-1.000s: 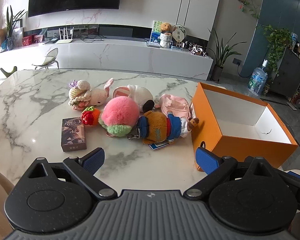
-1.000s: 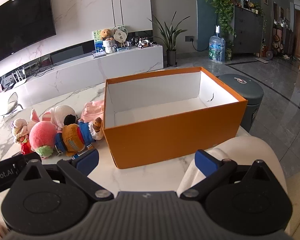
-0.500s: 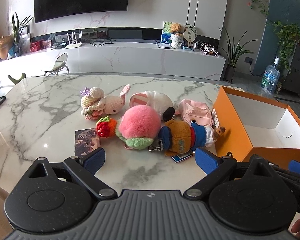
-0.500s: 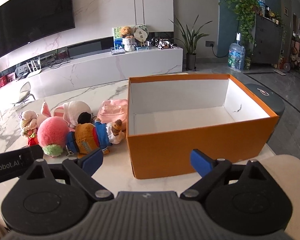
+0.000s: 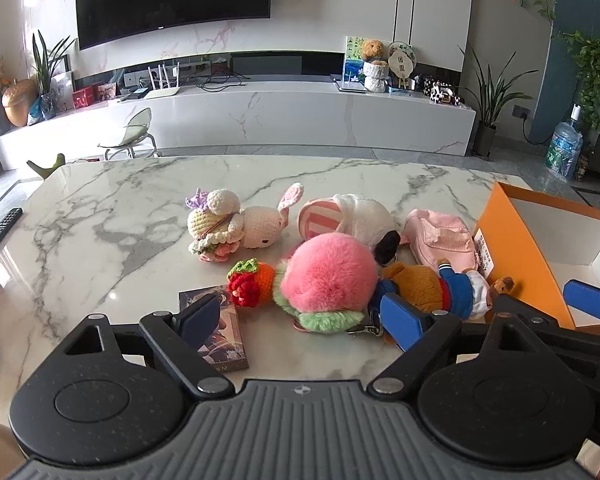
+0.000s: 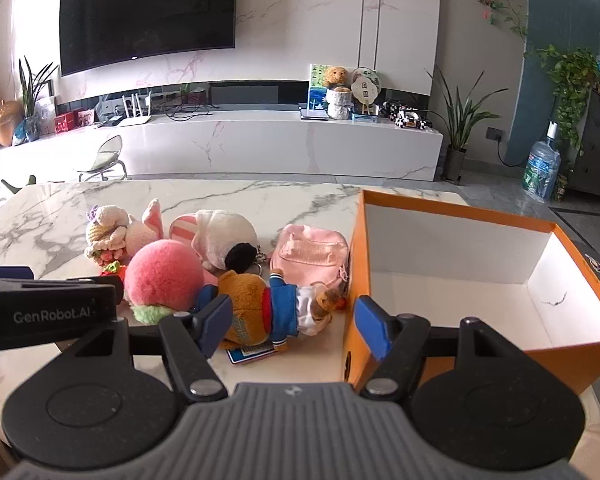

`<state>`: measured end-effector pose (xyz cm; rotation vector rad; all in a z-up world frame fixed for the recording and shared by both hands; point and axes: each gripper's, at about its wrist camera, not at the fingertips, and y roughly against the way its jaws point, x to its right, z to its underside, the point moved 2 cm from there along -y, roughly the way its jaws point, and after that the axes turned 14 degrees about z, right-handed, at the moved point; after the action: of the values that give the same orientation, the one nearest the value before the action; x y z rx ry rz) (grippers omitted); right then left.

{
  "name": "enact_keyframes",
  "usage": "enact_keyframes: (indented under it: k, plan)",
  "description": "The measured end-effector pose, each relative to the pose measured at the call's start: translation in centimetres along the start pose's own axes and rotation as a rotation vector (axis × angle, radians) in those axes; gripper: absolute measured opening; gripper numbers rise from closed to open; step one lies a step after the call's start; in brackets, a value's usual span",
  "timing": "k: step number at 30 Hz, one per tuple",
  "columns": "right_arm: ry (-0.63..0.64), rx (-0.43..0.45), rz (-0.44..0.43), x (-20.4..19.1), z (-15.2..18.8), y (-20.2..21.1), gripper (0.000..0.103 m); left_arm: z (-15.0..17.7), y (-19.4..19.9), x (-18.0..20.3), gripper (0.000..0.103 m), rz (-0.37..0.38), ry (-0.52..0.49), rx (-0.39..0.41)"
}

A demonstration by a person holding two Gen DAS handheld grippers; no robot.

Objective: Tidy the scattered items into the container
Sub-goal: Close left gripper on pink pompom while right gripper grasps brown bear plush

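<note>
Plush toys [image 5: 324,276] clustered on bench [image 5: 100,216] beside orange box [image 6: 480,280], box interior bare. Left claw [image 5: 300,312], right claw [image 6: 292,324] both released, grasping nothing. Straddle one toy squarely; clear box rim.

5 plush toys [image 5: 326,276], 1 pink mini backpack [image 5: 440,236], 1 card box [image 5: 220,332], 1 orange box [image 6: 480,280].

The box [image 6: 452,208] is orange outside, white inside. The table [image 5: 100,208] is white marble with grey veins. At twelve o'clock from the fluffy pink ball [image 5: 328,272] lies a pink-and-white striped plush [image 5: 320,218]; the brown bear [image 6: 260,304] wears blue with red trim.
</note>
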<state>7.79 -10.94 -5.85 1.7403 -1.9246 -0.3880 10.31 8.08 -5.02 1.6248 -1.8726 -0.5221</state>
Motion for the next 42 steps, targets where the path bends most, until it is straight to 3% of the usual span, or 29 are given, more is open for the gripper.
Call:
enact_keyframes:
  k: [8, 11, 16, 26, 34, 38, 39, 42]
  plan:
    - [0.112, -0.05, -0.074, -1.5, -1.1, -3.9, 0.071, -0.7, -3.9, -1.3, 0.103, 0.021, -0.031, -0.095]
    - [0.141, -0.061, -0.075, -2.1, -1.1, -5.1, 0.071, -0.9, -5.1, -1.7, 0.103, 0.019, -0.026, -0.105]
    - [0.171, -0.092, -0.083, -2.9, -0.5, -7.1, 0.071, -1.3, -6.4, -2.9, 0.103, 0.091, 0.03, -0.094]
    - [0.268, -0.012, -0.062, -4.4, 0.5, -8.2, 0.077, -1.7, -9.4, -2.2, 0.103, 0.113, -0.006, -0.105]
    - [0.402, 0.064, -0.117, -6.7, 1.0, -8.6, 0.076, -1.5, -11.8, -2.0, 0.103, 0.086, -0.04, -0.144]
    - [0.404, 0.054, -0.126, -7.0, 1.3, -10.0, 0.077, -1.0, -12.6, -2.1, 0.103, 0.086, -0.036, -0.156]
    - [0.406, 0.058, -0.118, -7.1, 1.3, -10.3, 0.079, -0.9, -12.7, -2.1, 0.102, 0.088, -0.04, -0.159]
    - [0.413, 0.038, -0.095, -7.1, 1.4, -11.2, 0.089, -0.6, -13.1, -2.1, 0.081, 0.095, -0.038, -0.181]
